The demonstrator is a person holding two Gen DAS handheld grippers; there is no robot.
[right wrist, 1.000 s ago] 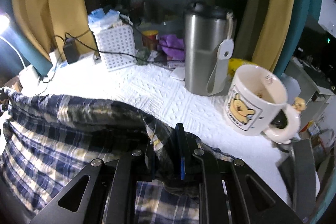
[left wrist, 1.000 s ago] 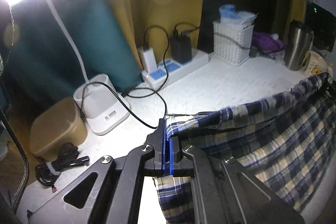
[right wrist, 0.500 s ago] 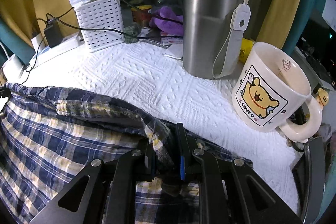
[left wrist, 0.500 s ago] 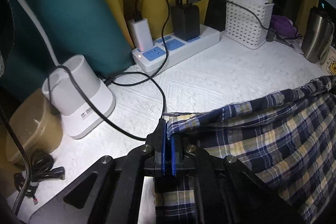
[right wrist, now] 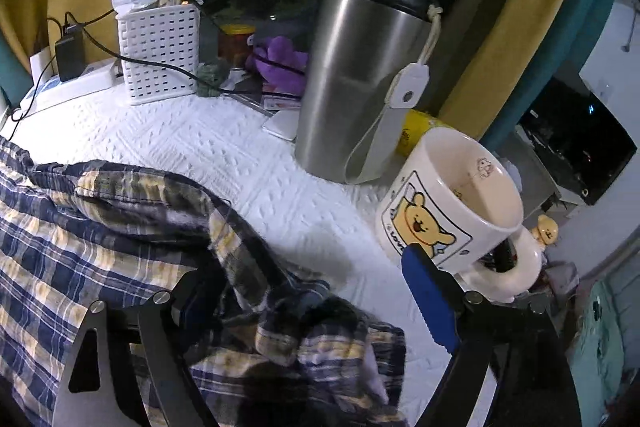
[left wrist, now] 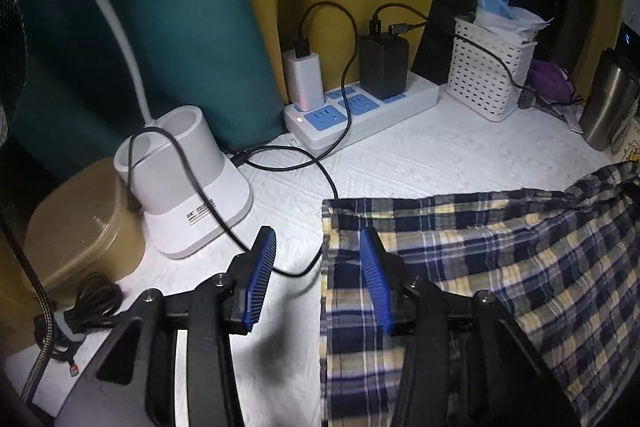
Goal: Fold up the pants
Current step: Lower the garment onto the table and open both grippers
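Note:
The blue, yellow and white plaid pants lie on the white textured table cover. In the left wrist view my left gripper is open. Its right finger rests over the pants' left edge and its left finger is over the bare cover beside a black cable. In the right wrist view the pants lie at the lower left, with a bunched corner between the fingers. My right gripper is open. Its left finger is partly hidden under cloth and its blue-padded right finger is next to the mug.
A bear mug and steel tumbler stand close on the right. A white basket, a power strip with chargers, a white lamp base, a tan box and loose black cables line the back and left.
Both grippers have opened and let go of the pants. The pants' top edge, held up before, now lies flat on the table cover, farther back toward the power strip.

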